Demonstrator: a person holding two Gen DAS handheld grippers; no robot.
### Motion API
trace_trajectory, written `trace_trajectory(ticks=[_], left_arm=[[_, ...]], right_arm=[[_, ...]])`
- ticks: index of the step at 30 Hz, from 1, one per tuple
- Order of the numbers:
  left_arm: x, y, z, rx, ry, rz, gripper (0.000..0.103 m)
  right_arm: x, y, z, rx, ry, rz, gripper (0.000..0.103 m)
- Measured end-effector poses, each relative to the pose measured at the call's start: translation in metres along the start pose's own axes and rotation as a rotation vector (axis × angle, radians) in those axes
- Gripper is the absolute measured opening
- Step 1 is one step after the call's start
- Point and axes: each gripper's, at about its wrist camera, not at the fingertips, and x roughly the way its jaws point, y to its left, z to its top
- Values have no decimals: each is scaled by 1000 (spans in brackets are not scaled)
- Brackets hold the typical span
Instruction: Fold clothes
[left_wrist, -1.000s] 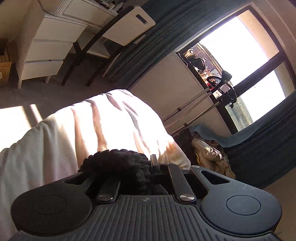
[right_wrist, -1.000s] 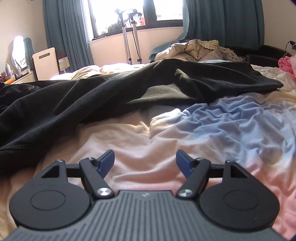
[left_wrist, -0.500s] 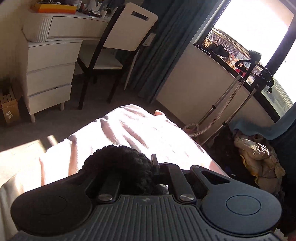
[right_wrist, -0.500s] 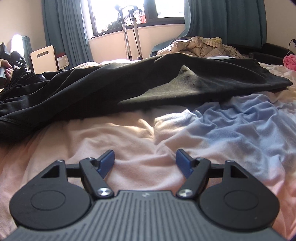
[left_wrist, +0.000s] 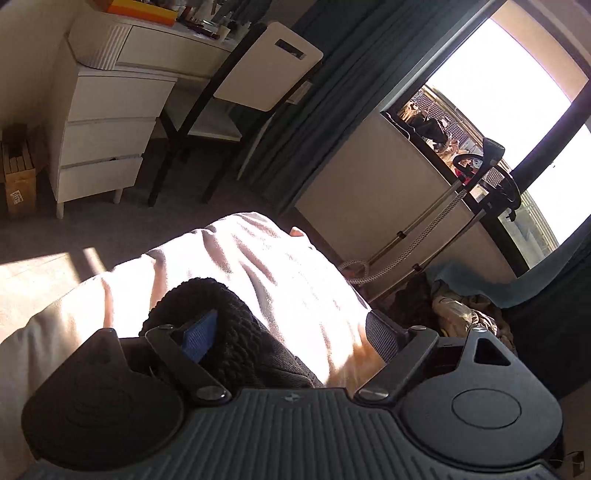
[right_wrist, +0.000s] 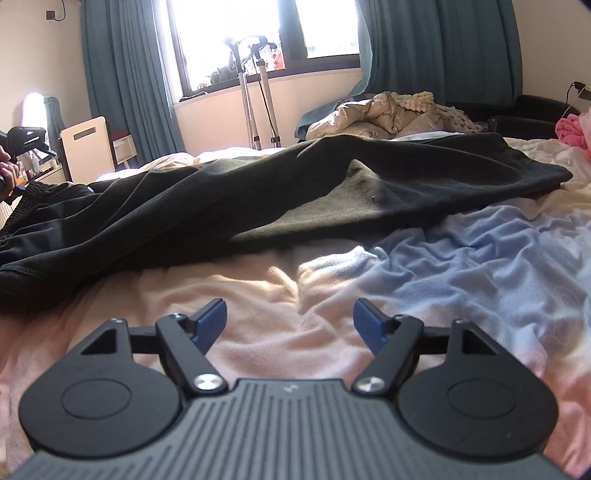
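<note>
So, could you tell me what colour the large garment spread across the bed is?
Black; the garment shows best in the right wrist view.

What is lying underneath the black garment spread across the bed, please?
Under the black garment the pink and blue bedsheet shows along its near edge. Whatever lies beneath its middle is covered and cannot be seen.

Bright window (right_wrist: 236, 40) at top centre, teal curtains (right_wrist: 125, 70) either side. White drawer unit (left_wrist: 107, 122) upper left with a white-backed chair (left_wrist: 266, 66) beside it. Grey carpet (left_wrist: 40, 236), sun patch at left. Cream walls.
</note>
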Motion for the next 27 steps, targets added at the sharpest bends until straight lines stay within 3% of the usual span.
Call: trace_trajectory(ticks=[3,7,12,14,17,20,27], left_arm=[[-50,-8,-4,80,-43,2,91],[-111,-21,-40,202,-24,-85,91],[-176,-44,-147,517,6,-190,92],[-193,-52,-196,632,-1,-193,92],[-198,-66,-261,759,22,-128,92],[-197,-80,-301,848,7,-109,92],[-168,-97,-345,942,27,-59,92]], right_arm=[[-15,-8,4,26,-27,-21,76],[-39,-20,10,67,-56,-43,76],[-69,-26,17,95,-91,-42,76],[-79,-27,19,96,-93,-39,77],[-87,-26,21,79,-76,-39,77],[-90,-26,20,64,-73,-36,77],[-87,-37,22,117,-65,1,77]])
